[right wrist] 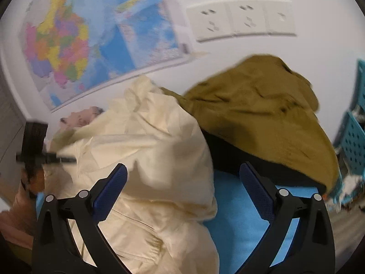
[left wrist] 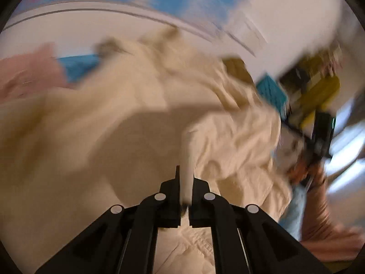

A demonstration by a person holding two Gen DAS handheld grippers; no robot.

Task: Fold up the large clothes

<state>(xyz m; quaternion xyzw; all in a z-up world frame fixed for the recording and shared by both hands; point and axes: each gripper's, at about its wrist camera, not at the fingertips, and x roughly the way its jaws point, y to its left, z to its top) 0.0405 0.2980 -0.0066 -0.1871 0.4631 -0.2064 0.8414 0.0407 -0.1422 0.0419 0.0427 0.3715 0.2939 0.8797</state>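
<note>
The left tool point(left wrist: 185, 182) is clamped on a fold of the cream garment point(left wrist: 136, 118), which lies heaped on the blue worktop point(right wrist: 239, 219) beside an olive garment point(right wrist: 262, 114). The right tool point(right wrist: 182, 182) gapes wide above the cream cloth, gripping nothing.
</note>
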